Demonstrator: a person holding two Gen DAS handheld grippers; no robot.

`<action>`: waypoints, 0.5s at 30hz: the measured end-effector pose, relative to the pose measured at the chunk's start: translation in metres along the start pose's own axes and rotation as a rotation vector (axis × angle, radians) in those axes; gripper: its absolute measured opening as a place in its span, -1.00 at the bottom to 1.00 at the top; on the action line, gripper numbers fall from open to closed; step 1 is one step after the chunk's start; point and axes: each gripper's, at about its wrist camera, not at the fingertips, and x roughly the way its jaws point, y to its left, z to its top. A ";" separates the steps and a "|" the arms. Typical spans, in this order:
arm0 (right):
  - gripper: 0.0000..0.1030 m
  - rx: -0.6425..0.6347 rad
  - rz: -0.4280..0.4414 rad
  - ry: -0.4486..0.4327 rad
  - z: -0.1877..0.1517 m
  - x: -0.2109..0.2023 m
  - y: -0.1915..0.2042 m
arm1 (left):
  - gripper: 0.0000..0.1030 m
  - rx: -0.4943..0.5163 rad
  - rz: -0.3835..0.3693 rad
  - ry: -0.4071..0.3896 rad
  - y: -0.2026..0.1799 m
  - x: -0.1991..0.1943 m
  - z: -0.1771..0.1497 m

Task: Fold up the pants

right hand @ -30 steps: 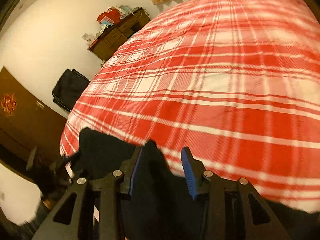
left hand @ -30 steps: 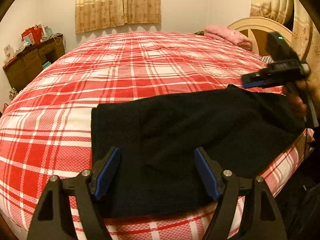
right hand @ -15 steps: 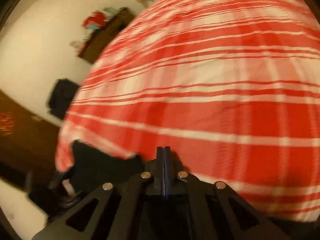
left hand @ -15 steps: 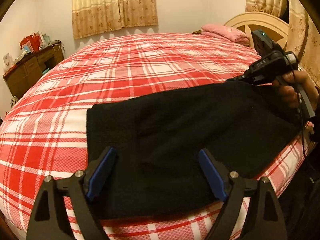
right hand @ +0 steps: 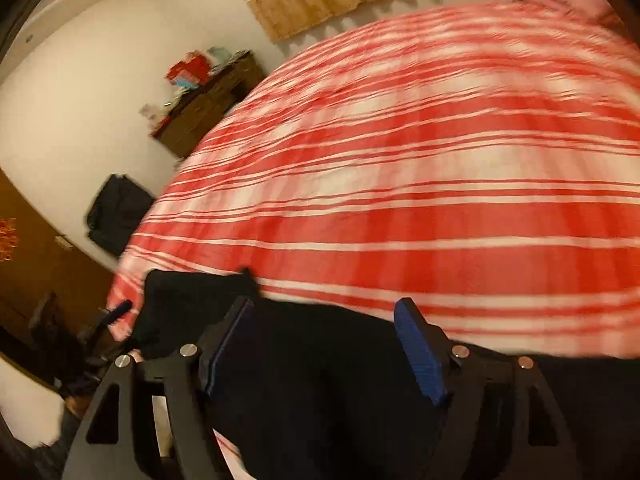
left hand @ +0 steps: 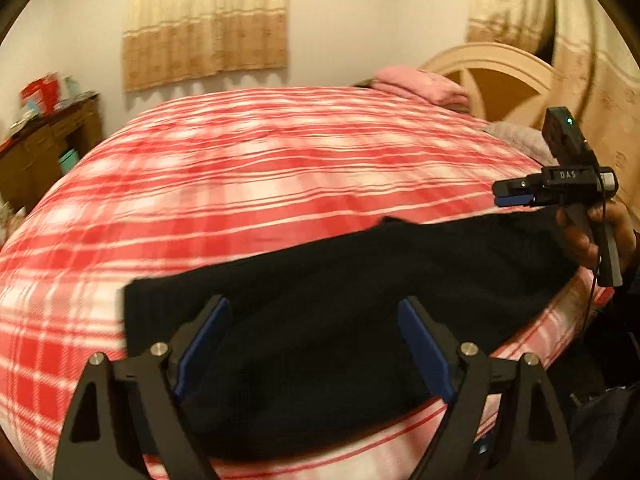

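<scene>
The black pants point(left hand: 340, 304) lie folded in a long band along the near edge of the bed, on the red and white checked cover point(left hand: 256, 184). In the left wrist view the cloth stretches from just left of the left gripper point(left hand: 314, 344) across and beyond its fingers, up to the right, where its far end lies below the right gripper point(left hand: 510, 196). One small corner of the cloth stands up on the far edge, ahead and right of the left fingers.

The left gripper stands wide apart above the pants, blue pads point(left hand: 202, 344) on both sides, with nothing held; the cloth lies below and between the fingers, and no pad presses on it. The right gripper has just been opening: in its own view the pads point(right hand: 418, 350) are spread with the dark cloth under them and nothing pinched between them. Seen from the left, it hovers over the far end of the pants, held by a hand point(left hand: 584, 236) at the right edge.

Ahead of the right fingers the pants point(right hand: 320, 380) run to the left, ending in a raised point just beyond the left pad, with the checked cover point(right hand: 420, 168) spreading out in front.

Farther off, past the left fingers, a pink blanket point(left hand: 420, 86) sits at the cream headboard point(left hand: 504, 68). A curtain point(left hand: 208, 20) hangs on the far wall, and a brown dresser point(left hand: 44, 148) stands to the left. A black bag point(right hand: 118, 212) leans against the wall left of the right fingers.
</scene>
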 end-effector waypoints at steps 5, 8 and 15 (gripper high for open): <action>0.43 0.062 -0.104 -0.069 -0.026 -0.066 -0.053 | 0.72 0.075 -0.105 0.015 -0.050 0.026 0.022; 0.43 0.098 -0.203 -0.142 -0.043 -0.117 -0.088 | 0.72 0.096 -0.162 0.025 -0.074 0.040 0.030; 0.43 0.262 -0.465 -0.321 -0.075 -0.252 -0.189 | 0.72 0.127 -0.234 0.060 -0.113 0.062 0.035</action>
